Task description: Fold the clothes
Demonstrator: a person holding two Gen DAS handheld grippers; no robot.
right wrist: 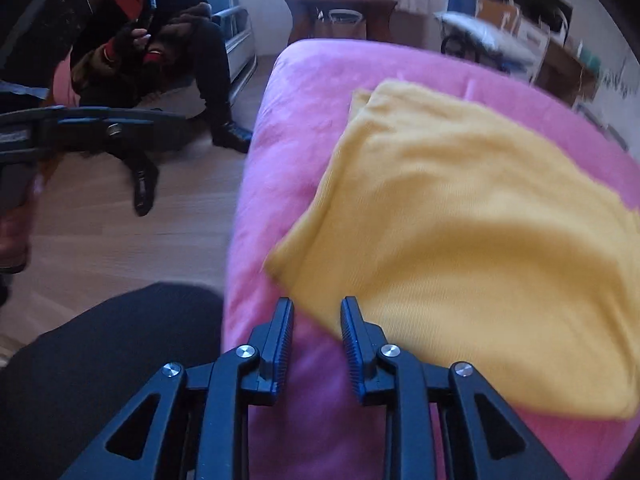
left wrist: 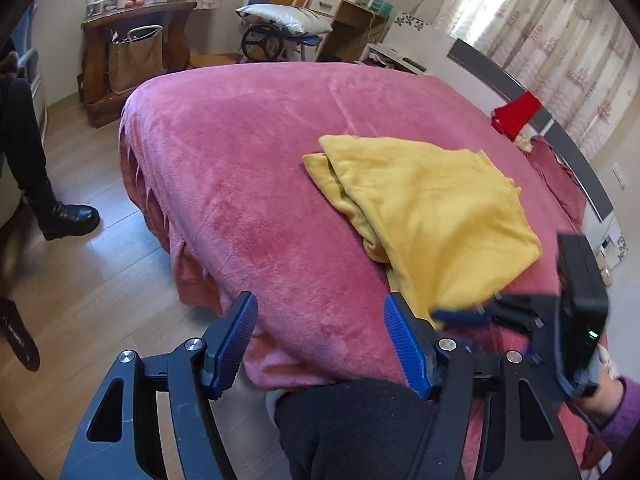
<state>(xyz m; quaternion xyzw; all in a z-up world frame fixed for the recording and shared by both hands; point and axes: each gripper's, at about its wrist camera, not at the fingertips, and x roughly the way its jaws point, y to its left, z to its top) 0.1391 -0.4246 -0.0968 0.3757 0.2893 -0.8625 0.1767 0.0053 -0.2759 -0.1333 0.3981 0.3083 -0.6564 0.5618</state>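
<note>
Bed (left wrist: pixel 260 168) under pink blanket. Folded yellow garment (left wrist: pixel 432 216) lies on it, toward near edge. Left tongs (left wrist: pixel 320 344) wide apart, empty, above bed edge. Right tongs (right wrist: pixel 316 344) parted, empty, just beside garment's near corner.

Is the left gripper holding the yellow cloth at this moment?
No. The left gripper is open with nothing between its fingers, and the yellow cloth lies beside it on the pink bed cover.
</note>
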